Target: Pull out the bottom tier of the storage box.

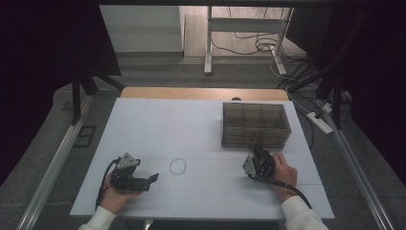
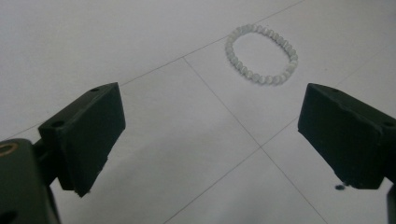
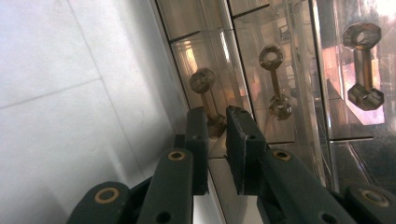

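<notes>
Presently listed, left to right. Left gripper (image 1: 154, 178): resting on the table, jaws spread wide, nothing between them, aimed at the bracelet.

Bead bracelet (image 2: 261, 54): a closed ring of small pale beads, lying flat on the white table (image 1: 158, 124) just ahead of the left gripper, well apart from the box. Judged light, limp and likely elastic-strung; round beads may roll or slip under hard pads. Best taken across one side of the ring, pinching a couple of beads.

Right gripper (image 3: 216, 122): jaws narrow, closed on a drawer handle (image 3: 208, 100) at the front of the smoky clear drawer box (image 1: 256, 123). Box judged rigid, smooth, light enough to slide when pulled.

Surface: white sheet, matte, faint seams. Room: dim, grey floor, desk legs and cables beyond.
</notes>
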### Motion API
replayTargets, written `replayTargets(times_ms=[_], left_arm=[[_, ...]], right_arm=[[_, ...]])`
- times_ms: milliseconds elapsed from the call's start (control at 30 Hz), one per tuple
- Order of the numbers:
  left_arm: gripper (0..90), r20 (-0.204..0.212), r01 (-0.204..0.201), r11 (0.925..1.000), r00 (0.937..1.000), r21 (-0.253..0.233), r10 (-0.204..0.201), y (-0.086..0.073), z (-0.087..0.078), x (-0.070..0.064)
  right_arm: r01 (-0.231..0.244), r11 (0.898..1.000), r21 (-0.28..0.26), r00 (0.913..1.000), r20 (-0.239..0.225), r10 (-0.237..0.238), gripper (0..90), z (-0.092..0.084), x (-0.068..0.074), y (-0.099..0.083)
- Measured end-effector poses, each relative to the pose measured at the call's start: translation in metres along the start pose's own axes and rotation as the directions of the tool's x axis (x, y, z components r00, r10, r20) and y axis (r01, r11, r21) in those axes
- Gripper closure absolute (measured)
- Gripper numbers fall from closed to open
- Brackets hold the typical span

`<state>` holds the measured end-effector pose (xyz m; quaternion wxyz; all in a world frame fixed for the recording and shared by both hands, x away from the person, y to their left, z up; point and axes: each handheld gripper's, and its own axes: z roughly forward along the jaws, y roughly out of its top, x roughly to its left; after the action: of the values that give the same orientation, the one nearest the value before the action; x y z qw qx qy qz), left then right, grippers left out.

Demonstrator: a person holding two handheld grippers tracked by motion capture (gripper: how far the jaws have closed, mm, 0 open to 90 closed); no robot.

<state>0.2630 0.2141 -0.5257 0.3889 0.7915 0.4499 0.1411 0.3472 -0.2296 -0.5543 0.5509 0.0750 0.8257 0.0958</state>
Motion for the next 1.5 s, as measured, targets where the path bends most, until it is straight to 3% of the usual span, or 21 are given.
replayTargets(times_ms=[133,233,367,400,567,700,767,833,933,1100,1267,1300,1333,1367,1433,1500], left_arm=[[7.6,0.0,0.0,1.0,1.0,0.0,0.0,0.0,0.0,0.0],[7.6,-0.001,-0.002,1.0,1.0,0.0,0.002,0.0,0.0,0.0],[7.6,-0.001,0.0,1.0,1.0,0.0,0.0,0.0,0.0,0.0],[7.6,-0.001,0.0,1.0,1.0,0.0,0.0,0.0,0.0,0.0],[7.6,-0.002,0.001,1.0,1.0,-0.001,-0.001,0.0,0.0,-0.001],[7.6,-0.002,-0.001,1.0,1.0,-0.001,0.001,0.001,0.0,-0.001],[7.6,-0.001,-0.001,1.0,1.0,-0.002,0.001,0.001,0.0,-0.001],[7.6,-0.001,-0.002,1.0,1.0,-0.002,0.002,0.001,0.0,-0.001],[7.6,0.0,-0.004,1.0,1.0,-0.003,0.004,0.001,0.0,-0.001],[7.6,0.001,-0.005,1.0,1.0,-0.005,0.005,0.001,0.001,-0.002],[7.6,0.0,-0.002,1.0,1.0,-0.01,0.002,0.002,0.001,-0.003],[7.6,0.001,-0.001,0.9999,1.0,-0.011,0.001,0.002,0.001,-0.003],[7.6,0.002,0.002,0.9999,1.0,-0.014,-0.002,0.002,0.001,-0.002],[7.6,0.003,0.004,0.9999,1.0,-0.015,-0.004,0.002,0.001,-0.002],[7.6,0.003,0.003,0.9999,1.0,-0.015,-0.003,0.002,0.001,-0.002],[7.6,0.002,0.002,0.9999,1.0,-0.015,-0.002,0.002,0.001,-0.003]], right_arm=[[-0.018,1.0,-0.009,0.9998,-0.009,0.018,75.4,-0.003,-0.001,0.0],[-0.068,0.997,-0.025,0.9972,-0.034,0.067,68.7,-0.007,-0.005,-0.001],[-0.154,0.987,-0.042,0.9848,-0.087,0.15,60.7,-0.013,-0.015,-0.005],[-0.19,0.981,-0.047,0.9771,-0.106,0.184,58.4,-0.015,-0.017,-0.007],[-0.351,0.934,-0.066,0.9242,-0.186,0.334,49.9,-0.025,-0.029,-0.015],[-0.474,0.877,-0.075,0.8567,-0.269,0.44,44.4,-0.03,-0.038,-0.02],[-0.519,0.852,-0.067,0.8223,-0.312,0.476,42.6,-0.032,-0.041,-0.023],[-0.551,0.832,-0.061,0.794,-0.345,0.5,40.7,-0.033,-0.042,-0.025],[-0.578,0.815,-0.048,0.7659,-0.377,0.521,39.3,-0.034,-0.043,-0.028],[-0.612,0.791,-0.027,0.7266,-0.415,0.548,38.1,-0.037,-0.043,-0.032],[-0.635,0.772,-0.005,0.6968,-0.435,0.57,37.3,-0.042,-0.043,-0.038],[-0.642,0.767,-0.002,0.6914,-0.434,0.578,37.3,-0.043,-0.043,-0.04],[-0.655,0.755,-0.004,0.6779,-0.444,0.586,37.0,-0.044,-0.044,-0.042],[-0.663,0.749,-0.004,0.6707,-0.448,0.591,37.0,-0.046,-0.044,-0.044],[-0.67,0.742,-0.004,0.664,-0.449,0.598,35.5,-0.049,-0.045,-0.047],[-0.683,0.731,0.001,0.6475,-0.462,0.606,34.9,-0.051,-0.046,-0.051]])
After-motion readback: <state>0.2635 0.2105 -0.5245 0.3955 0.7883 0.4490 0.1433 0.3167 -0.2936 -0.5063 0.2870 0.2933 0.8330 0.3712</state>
